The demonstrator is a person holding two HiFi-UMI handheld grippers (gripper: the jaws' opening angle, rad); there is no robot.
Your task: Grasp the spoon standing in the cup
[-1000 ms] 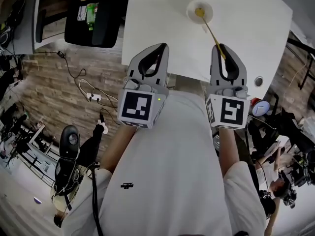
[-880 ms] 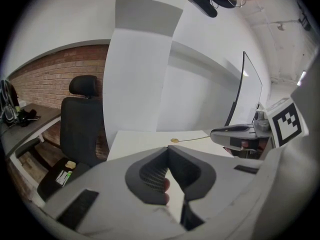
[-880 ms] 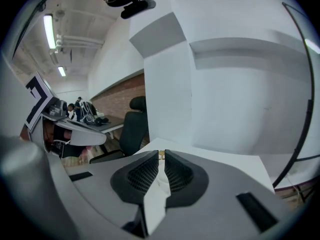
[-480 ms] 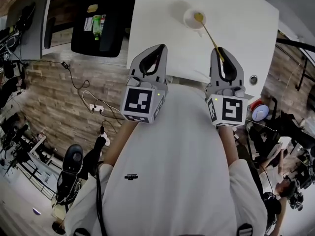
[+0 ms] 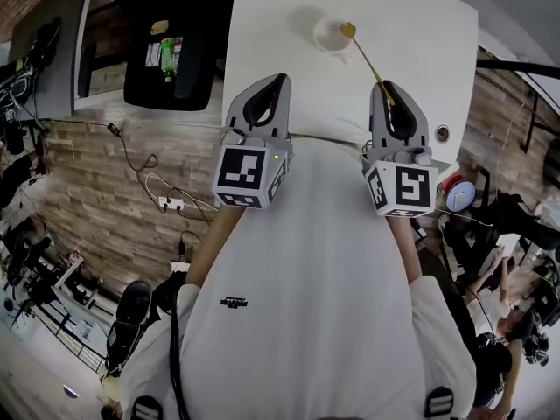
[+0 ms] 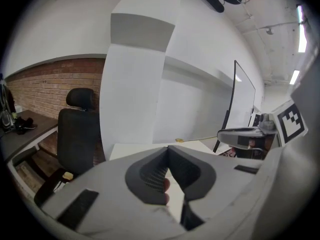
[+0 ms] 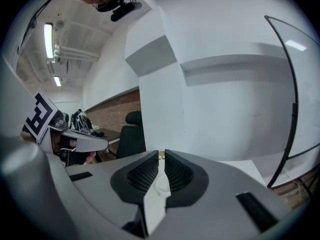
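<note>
Pinching spoon (image 5: 362,52) — right gripper (image 5: 383,86)

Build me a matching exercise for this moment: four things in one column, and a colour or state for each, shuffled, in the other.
1. spoon
2. cup
3. left gripper
4. office chair

A. white, standing on the table
B. black
C. tongs shut with nothing between them
D. gold, handle clamped in the tongs of the right gripper

Pairs: 1-D, 2-A, 3-C, 4-B

Right gripper (image 5: 386,88) gripping spoon (image 5: 363,52), cup (image 5: 327,36) adjacent
</note>
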